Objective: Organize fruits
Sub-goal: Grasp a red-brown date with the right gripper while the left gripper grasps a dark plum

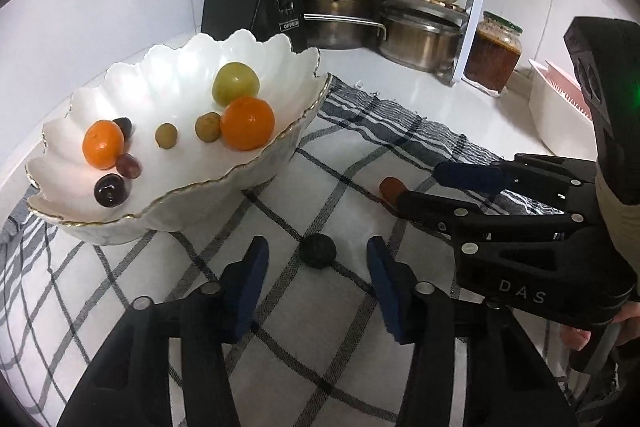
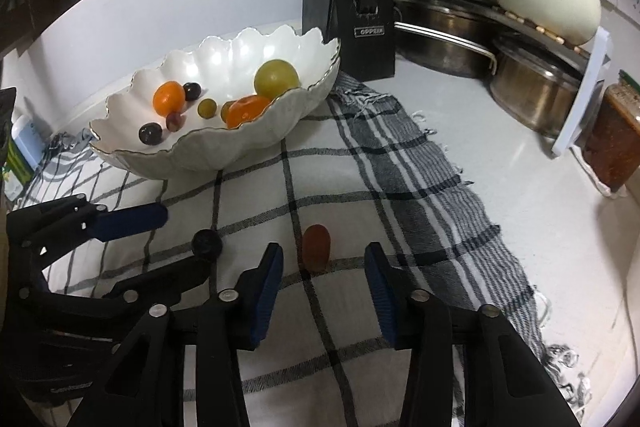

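A white scalloped bowl [image 1: 280,75] [image 2: 280,39] holds two oranges, a green fruit [image 1: 235,84], grapes and small brown fruits. A dark round fruit [image 1: 318,251] [image 2: 206,245] lies on the checked cloth between the open fingers of my left gripper [image 1: 318,259], just ahead of the tips. A small red oblong fruit [image 2: 316,247] [image 1: 391,187] lies on the cloth between the open fingers of my right gripper [image 2: 324,269]. In the right wrist view, my left gripper [image 2: 172,243] reaches in from the left.
The checked cloth [image 2: 420,187] covers the white counter. Behind stand a black knife block [image 2: 366,7], steel pots [image 2: 532,87] on a rack, a cream pot [image 2: 544,3], a jar of red paste [image 1: 494,55] and a pink-white tray [image 1: 556,107].
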The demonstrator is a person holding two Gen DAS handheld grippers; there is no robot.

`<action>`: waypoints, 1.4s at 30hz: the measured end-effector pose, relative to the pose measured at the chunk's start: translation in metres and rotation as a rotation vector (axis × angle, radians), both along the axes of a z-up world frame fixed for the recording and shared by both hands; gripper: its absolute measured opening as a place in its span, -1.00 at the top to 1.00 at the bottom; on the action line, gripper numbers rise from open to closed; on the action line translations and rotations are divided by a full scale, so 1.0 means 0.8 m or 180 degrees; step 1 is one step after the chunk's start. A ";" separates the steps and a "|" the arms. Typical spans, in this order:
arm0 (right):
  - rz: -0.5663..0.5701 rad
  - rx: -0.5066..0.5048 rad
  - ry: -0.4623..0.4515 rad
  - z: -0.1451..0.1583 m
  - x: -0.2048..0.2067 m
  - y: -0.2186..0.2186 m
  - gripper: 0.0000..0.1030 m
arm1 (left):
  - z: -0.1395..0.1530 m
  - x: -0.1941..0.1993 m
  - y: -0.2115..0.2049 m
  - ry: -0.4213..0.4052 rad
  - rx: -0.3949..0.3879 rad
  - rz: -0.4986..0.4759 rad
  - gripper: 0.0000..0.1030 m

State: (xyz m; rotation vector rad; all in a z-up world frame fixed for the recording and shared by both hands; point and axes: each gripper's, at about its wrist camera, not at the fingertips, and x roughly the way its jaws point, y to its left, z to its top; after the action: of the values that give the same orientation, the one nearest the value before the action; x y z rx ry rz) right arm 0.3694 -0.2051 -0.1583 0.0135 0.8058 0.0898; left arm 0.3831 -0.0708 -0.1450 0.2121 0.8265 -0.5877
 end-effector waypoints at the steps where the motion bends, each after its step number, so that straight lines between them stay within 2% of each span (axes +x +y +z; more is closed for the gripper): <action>1: 0.0002 0.0012 0.0007 -0.001 0.002 0.000 0.21 | -0.001 0.001 -0.001 0.0009 0.0007 -0.0008 0.09; 11: 0.0053 0.0045 0.0123 -0.012 0.022 0.003 0.36 | -0.009 0.013 -0.011 0.0075 0.0025 -0.0037 0.33; 16: 0.0038 0.0040 0.0131 -0.016 0.027 0.004 0.51 | -0.011 0.012 -0.012 0.0045 0.0055 -0.0035 0.59; 19: 0.0035 0.0043 0.0131 -0.015 0.027 0.002 0.64 | -0.011 0.013 -0.011 0.0054 0.0040 -0.0024 0.59; 31: -0.0040 0.0127 0.0036 -0.005 0.004 -0.002 0.65 | 0.006 -0.003 -0.005 -0.0056 -0.0033 0.0048 0.59; 42: 0.0011 0.0175 -0.0168 0.028 -0.030 0.009 0.65 | 0.030 -0.024 0.012 -0.0088 -0.0141 0.0227 0.59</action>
State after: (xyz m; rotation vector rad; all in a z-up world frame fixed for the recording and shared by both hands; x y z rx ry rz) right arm 0.3450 -0.1976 -0.1358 0.0614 0.7506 0.1150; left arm 0.3635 -0.0614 -0.1210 0.1495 0.7905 -0.5344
